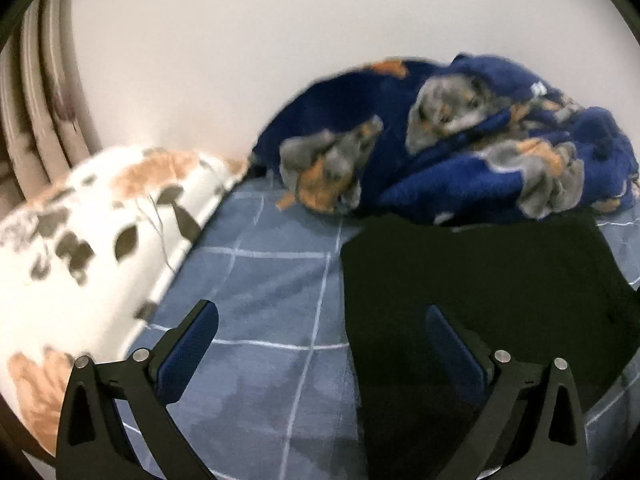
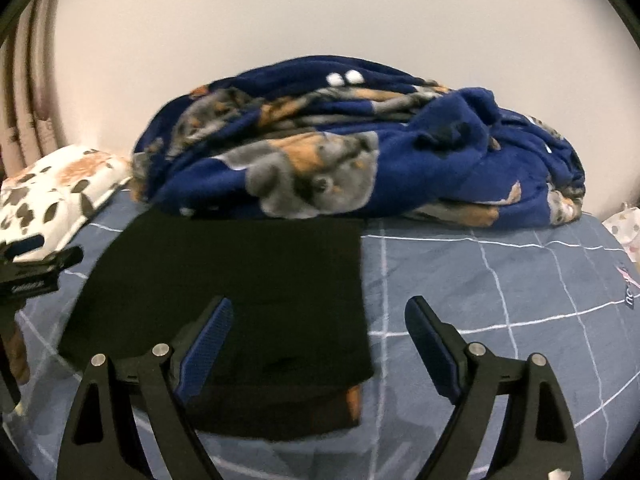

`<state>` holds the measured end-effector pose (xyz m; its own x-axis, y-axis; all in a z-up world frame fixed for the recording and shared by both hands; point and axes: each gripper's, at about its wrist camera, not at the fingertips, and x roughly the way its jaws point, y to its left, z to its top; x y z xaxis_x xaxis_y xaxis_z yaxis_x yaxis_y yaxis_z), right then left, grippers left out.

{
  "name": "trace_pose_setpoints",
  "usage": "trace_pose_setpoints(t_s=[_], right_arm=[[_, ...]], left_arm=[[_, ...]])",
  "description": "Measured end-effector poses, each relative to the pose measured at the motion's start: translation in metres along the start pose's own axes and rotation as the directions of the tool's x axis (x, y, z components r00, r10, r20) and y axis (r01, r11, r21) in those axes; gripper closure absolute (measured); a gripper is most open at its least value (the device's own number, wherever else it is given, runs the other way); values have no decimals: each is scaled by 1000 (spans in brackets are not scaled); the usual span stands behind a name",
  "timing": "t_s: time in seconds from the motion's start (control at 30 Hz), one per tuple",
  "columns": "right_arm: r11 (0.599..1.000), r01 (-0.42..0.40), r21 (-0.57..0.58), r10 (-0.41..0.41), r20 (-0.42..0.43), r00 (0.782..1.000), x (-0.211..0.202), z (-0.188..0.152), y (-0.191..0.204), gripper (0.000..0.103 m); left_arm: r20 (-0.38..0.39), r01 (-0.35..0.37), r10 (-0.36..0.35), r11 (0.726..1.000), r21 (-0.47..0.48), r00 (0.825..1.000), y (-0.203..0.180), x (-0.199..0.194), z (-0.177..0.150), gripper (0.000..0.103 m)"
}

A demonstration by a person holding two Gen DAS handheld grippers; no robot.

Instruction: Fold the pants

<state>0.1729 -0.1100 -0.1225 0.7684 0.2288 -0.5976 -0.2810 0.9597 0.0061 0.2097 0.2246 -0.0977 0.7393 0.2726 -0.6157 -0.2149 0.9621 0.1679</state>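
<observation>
Black pants (image 2: 240, 288) lie folded flat on the blue checked bedsheet (image 2: 500, 280), their far edge against a heap of blanket. My right gripper (image 2: 320, 332) hangs open above their near right corner, nothing between its blue pads. In the left wrist view the pants (image 1: 480, 292) fill the right half. My left gripper (image 1: 320, 340) is open over their left edge, empty, one finger over the sheet (image 1: 260, 280) and one over the dark cloth. The left gripper's tip (image 2: 28, 256) shows at the left border of the right wrist view.
A crumpled navy blanket (image 2: 360, 152) with grey and orange prints lies behind the pants against a pale wall. A white floral pillow (image 1: 80, 248) sits on the left. Curtain folds (image 1: 36, 100) hang at far left. A small white dotted cloth (image 2: 624, 224) is at the right edge.
</observation>
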Motion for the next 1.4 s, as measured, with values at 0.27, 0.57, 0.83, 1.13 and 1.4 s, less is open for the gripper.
trace_pose_setpoints(t_s=[0.27,0.57,0.83,1.13,1.4], right_arm=[[998,-57,7,57,-9,998,-30,-8,25,17],[997,-78,13,78,15,997,-69,-5,31,17],[997,-81,11,81,34,996,-95,-3,29,17],[997,-78,23,76,50,996,-113,-3,25,17],[997,-82,11,81,66,995,-129,2,32,17]], left_arm=[[193,15,-7,999,-40,981,-12,-77,15,0],[149,156,-132,975,-161,980,3,-109,25,0],[155,65,-42,988,-143,987,9,-136,24,0],[213,63,-37,991,-115,976,12,-174,23,0],[162,107,-87,987,-119,983,7,-178,18,0]])
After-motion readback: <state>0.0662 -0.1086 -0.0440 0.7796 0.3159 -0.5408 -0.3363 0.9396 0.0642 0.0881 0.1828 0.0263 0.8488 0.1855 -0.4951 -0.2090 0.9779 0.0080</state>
